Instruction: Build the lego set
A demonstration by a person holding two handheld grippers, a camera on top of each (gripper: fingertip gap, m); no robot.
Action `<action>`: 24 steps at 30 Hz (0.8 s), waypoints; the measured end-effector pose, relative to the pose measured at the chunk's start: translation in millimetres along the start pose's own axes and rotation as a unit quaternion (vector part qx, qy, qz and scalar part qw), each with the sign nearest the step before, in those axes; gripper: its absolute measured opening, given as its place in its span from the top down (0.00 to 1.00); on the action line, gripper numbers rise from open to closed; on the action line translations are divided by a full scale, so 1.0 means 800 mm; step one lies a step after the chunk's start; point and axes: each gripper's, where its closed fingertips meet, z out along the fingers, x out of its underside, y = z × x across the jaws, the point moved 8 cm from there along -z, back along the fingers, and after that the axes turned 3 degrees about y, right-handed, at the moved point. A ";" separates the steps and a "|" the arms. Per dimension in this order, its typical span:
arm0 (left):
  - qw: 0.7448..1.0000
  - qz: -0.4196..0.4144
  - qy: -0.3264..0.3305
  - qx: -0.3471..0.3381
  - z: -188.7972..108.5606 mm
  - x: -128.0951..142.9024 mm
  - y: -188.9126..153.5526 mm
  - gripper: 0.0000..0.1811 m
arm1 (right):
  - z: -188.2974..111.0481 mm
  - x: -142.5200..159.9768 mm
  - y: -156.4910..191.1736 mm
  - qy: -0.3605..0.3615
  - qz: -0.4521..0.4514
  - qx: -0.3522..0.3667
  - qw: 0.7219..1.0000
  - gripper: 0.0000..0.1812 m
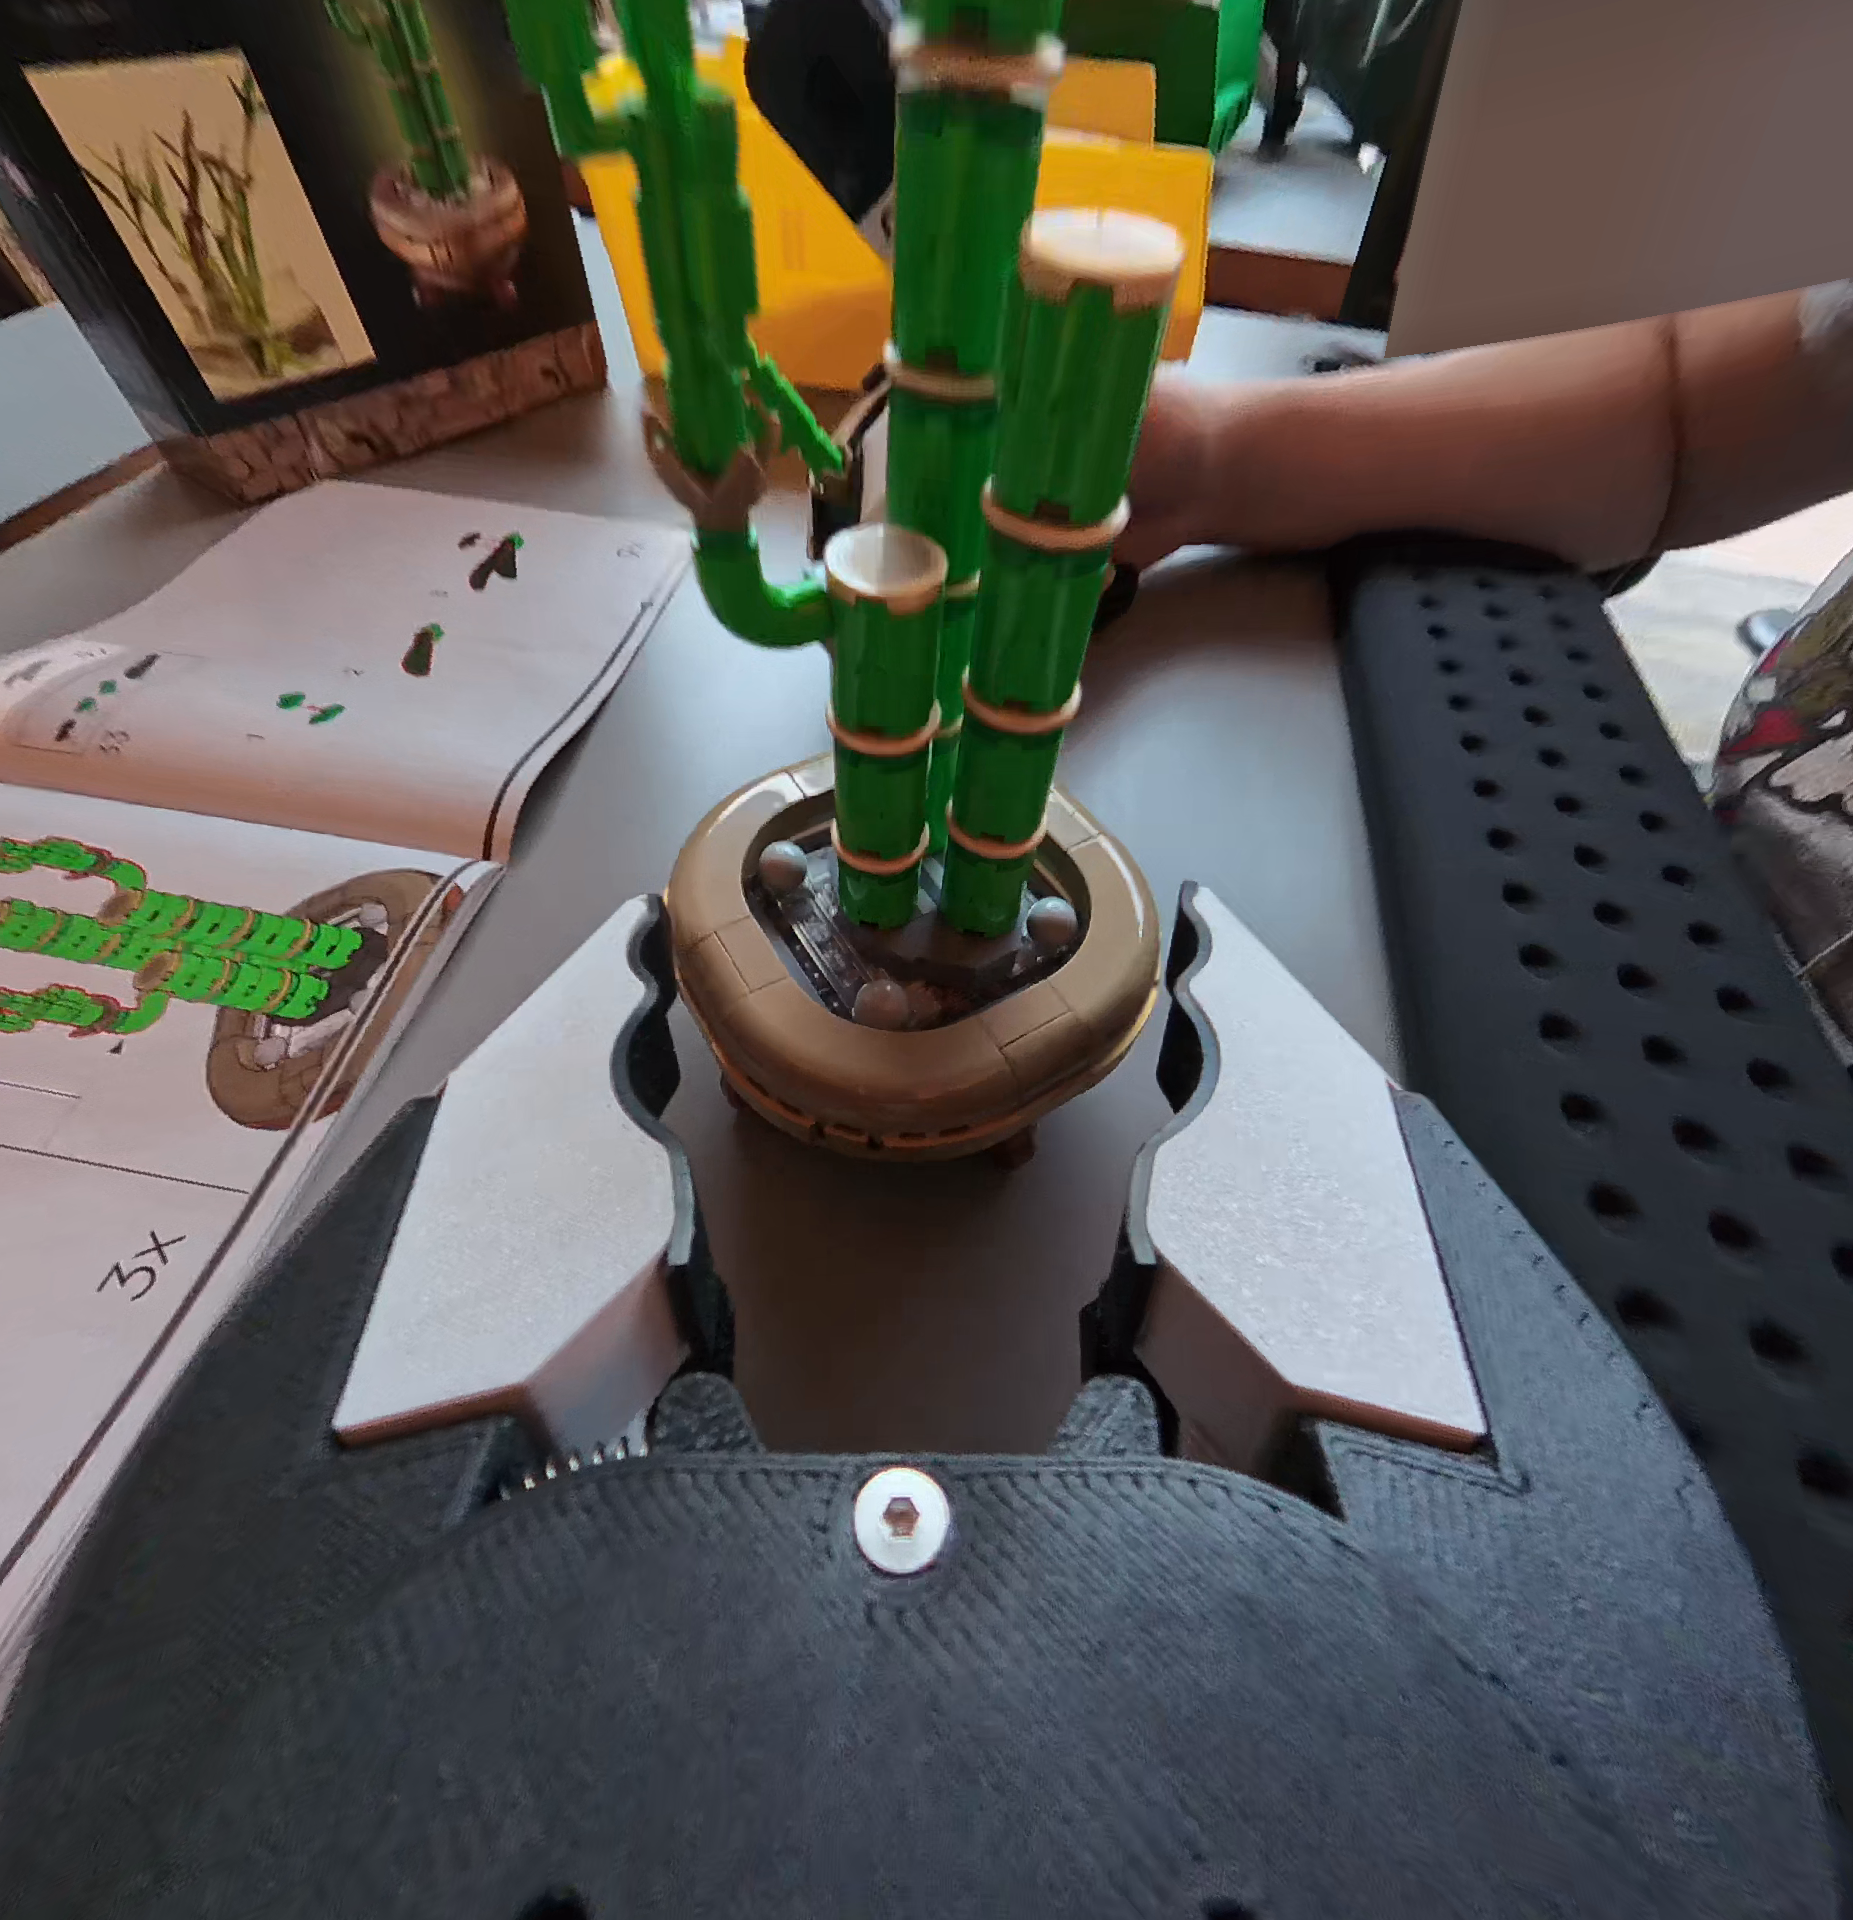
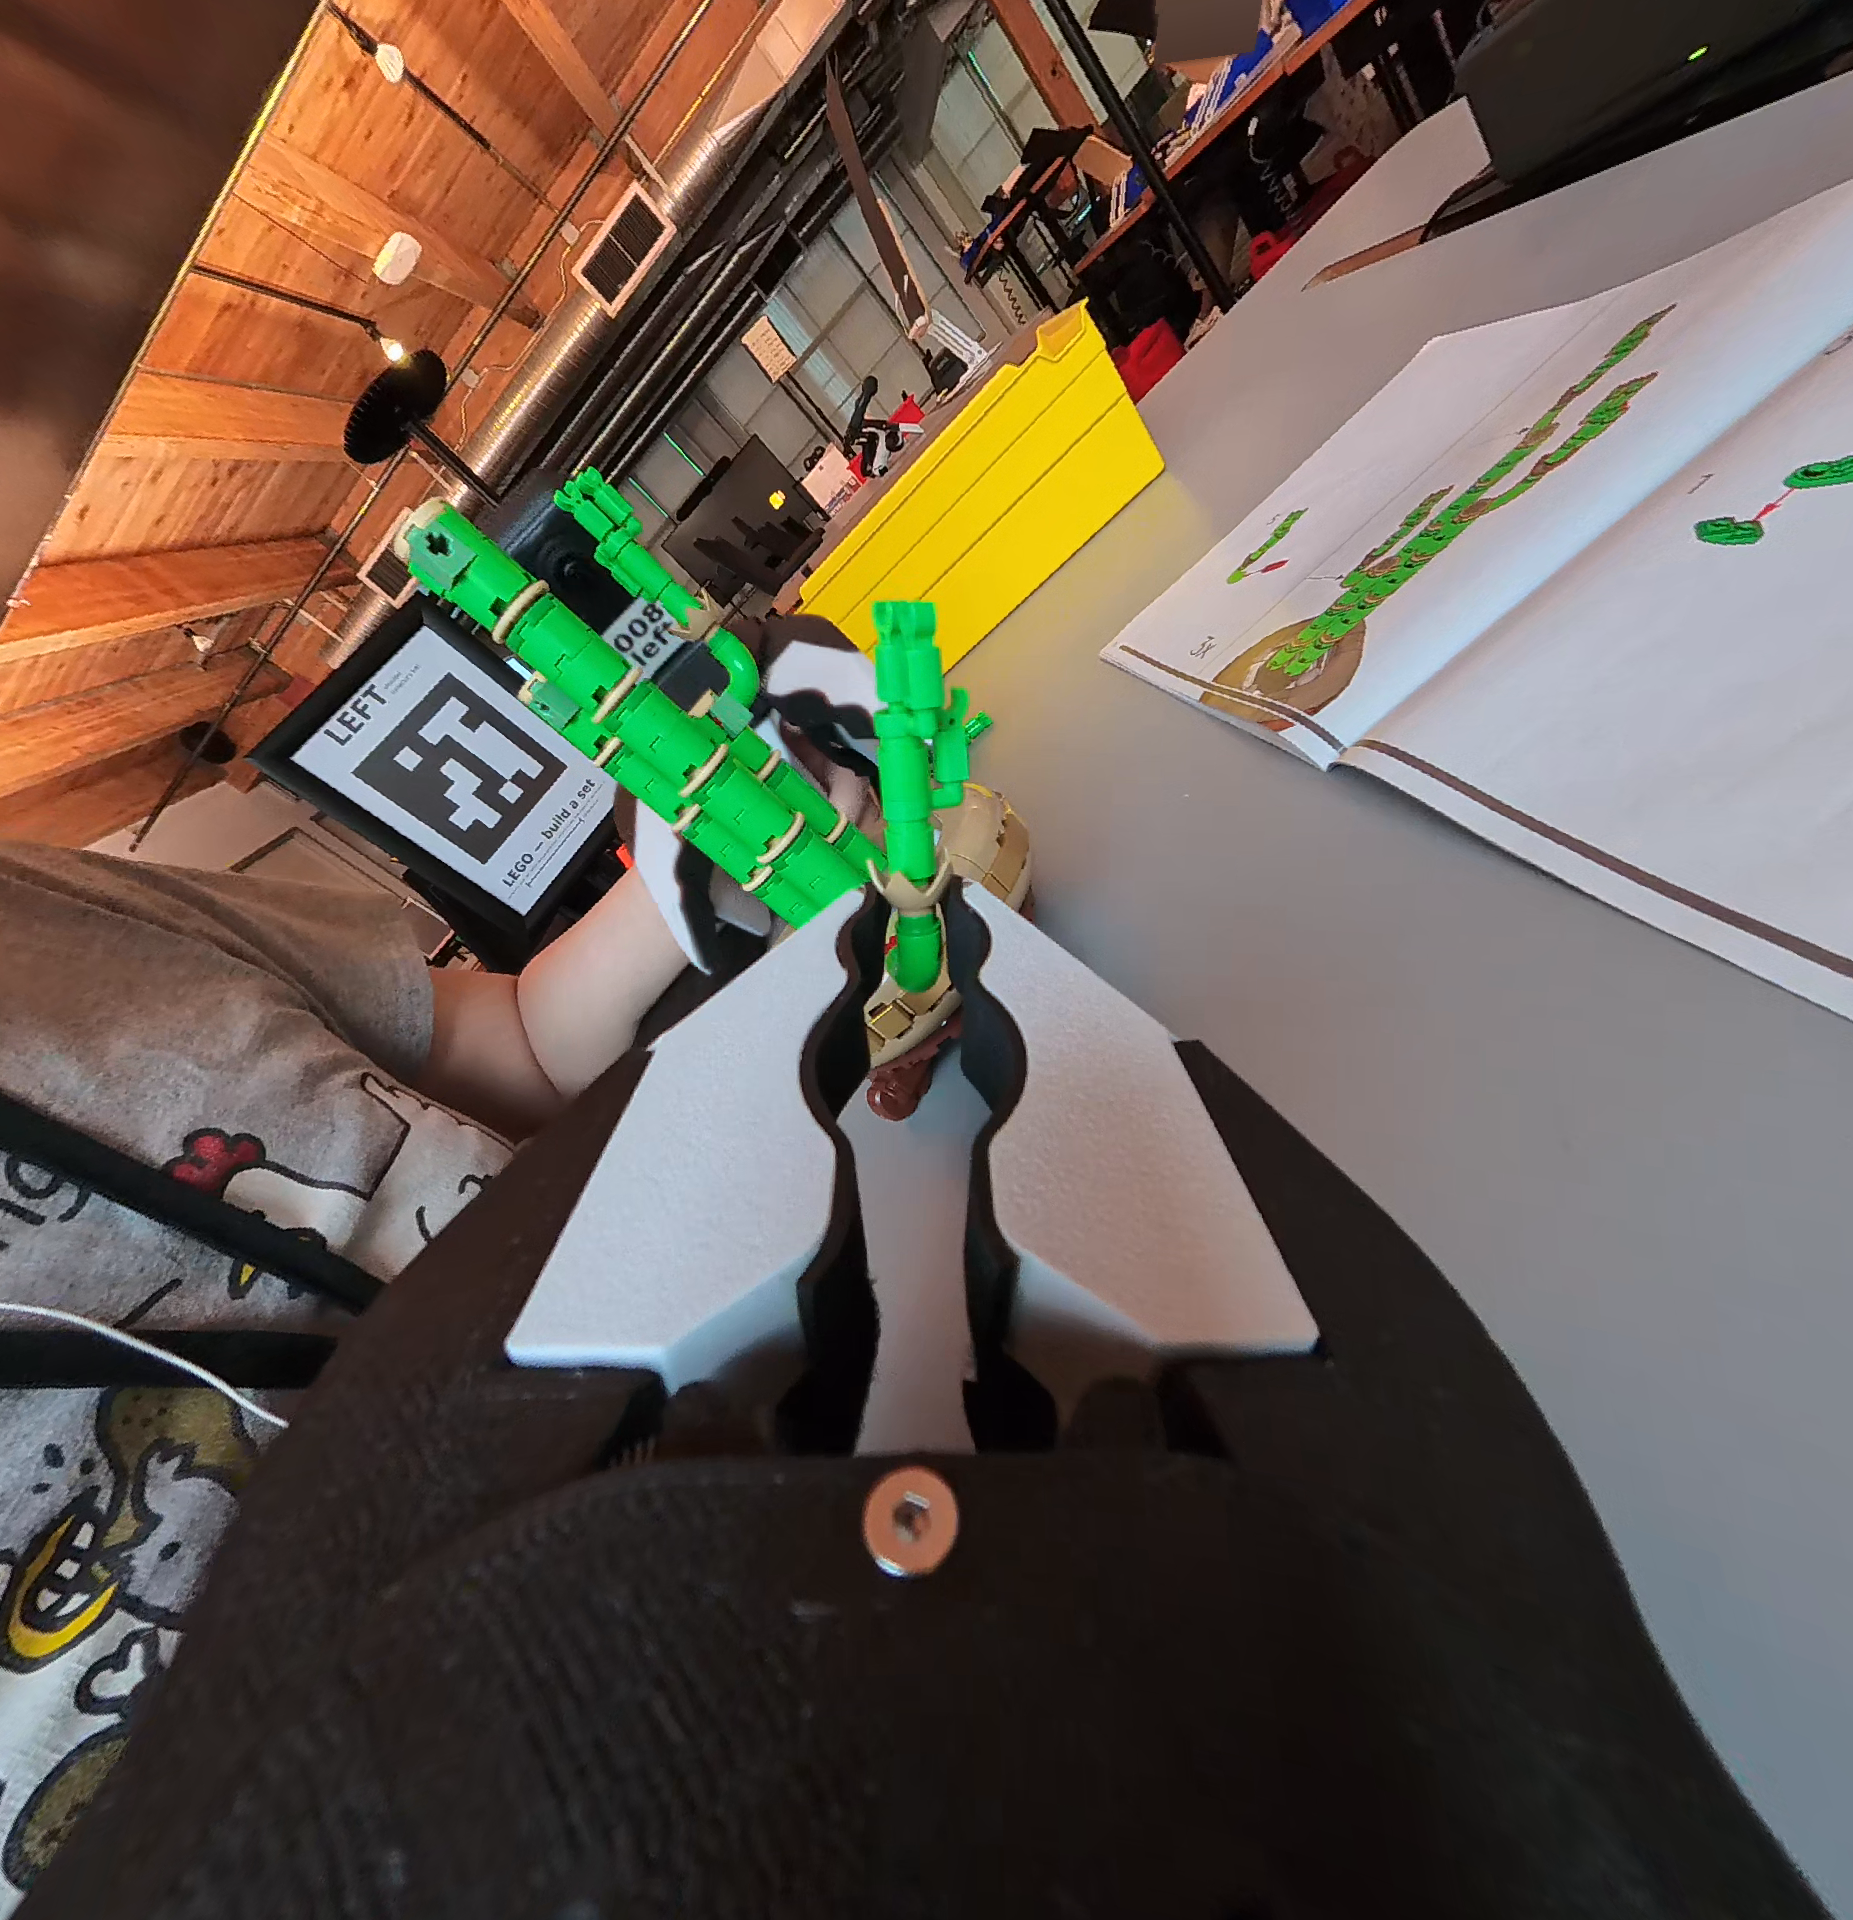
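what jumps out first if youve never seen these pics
The green lego bamboo stalks rising from a round tan pot at the table's middle, framed by the open left gripper. Next, the right gripper, closed around a curved green shoot, and the open instruction booklet beside the pot.

green lego bamboo stalks [image 1: 1047,582] upright in tan round pot [image 1: 906,1049] on table

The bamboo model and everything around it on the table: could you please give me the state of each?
Bamboo model: upright on the table, pot between the left fingers.
Left hand-held gripper: open around the pot.
Right hand-held gripper: shut on a curved side shoot.
Instruction booklet: lying open.
Set box: standing.
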 end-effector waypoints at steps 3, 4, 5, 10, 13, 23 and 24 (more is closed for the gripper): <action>1.000 -0.011 -0.027 -0.005 -0.008 -0.006 0.001 0.49 | 0.000 0.000 0.001 0.000 -0.003 0.002 1.000 0.95; 0.999 -0.012 -0.031 -0.009 -0.009 -0.006 0.001 0.49 | 0.000 0.000 0.001 0.000 -0.004 0.002 1.000 0.95; 0.999 -0.012 -0.032 -0.011 -0.010 -0.006 0.001 0.50 | 0.000 0.000 0.001 0.000 -0.006 0.003 1.000 0.95; 0.999 -0.013 -0.035 -0.014 -0.011 -0.007 0.001 0.52 | 0.001 0.001 0.002 0.005 -0.009 0.004 1.000 0.94; 0.999 -0.019 -0.037 -0.008 -0.011 -0.007 0.001 0.55 | 0.001 0.001 0.002 0.004 -0.010 0.005 1.000 0.94; 0.997 -0.023 -0.073 -0.028 -0.017 -0.021 -0.006 0.63 | 0.006 -0.014 0.023 -0.030 -0.063 0.012 0.997 0.94; 0.996 -0.025 -0.078 -0.041 -0.020 -0.023 -0.006 0.62 | 0.008 -0.023 0.029 -0.044 -0.071 0.006 0.996 0.94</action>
